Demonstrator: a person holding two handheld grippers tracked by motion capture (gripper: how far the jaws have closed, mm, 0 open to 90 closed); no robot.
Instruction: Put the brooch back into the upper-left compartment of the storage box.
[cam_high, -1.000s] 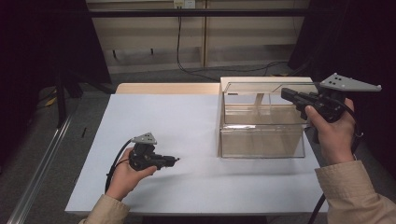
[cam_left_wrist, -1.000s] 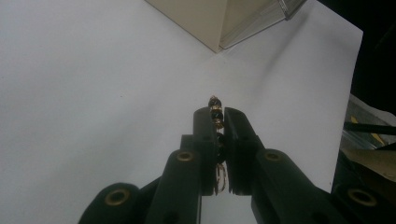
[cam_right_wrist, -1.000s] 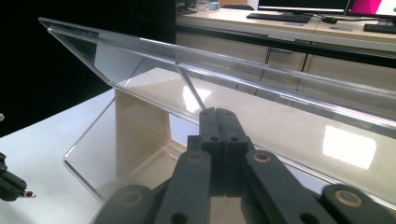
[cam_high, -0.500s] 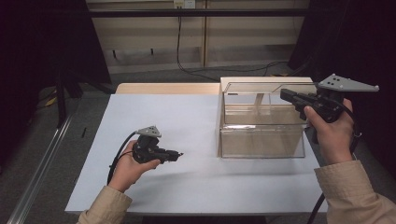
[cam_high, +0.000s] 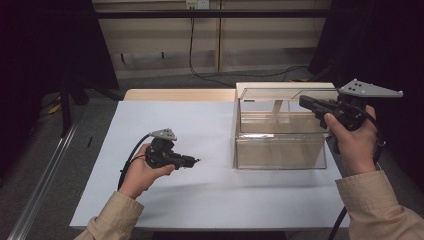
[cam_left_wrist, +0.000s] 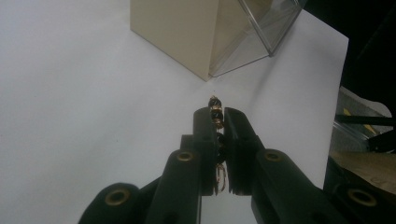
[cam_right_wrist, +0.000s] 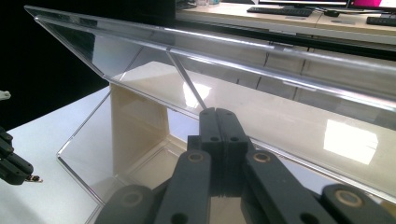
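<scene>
Jaws of left gripper (cam_left_wrist: 218, 122) clamp a black-and-gold beaded chain (cam_left_wrist: 215, 114), its lower length hidden between them; right gripper (cam_right_wrist: 218, 116) jaws closed, empty.

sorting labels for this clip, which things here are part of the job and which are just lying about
Part of the job:
- left tool, shut on a black and gold beaded chain
- right tool, shut, holding up the clear lid
- clear box

Lying about:
- floor cables

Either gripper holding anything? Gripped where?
The left gripper pinches a small gold-and-black beaded chain along its length, one end poking past the tips. The right gripper is shut, empty.
</scene>
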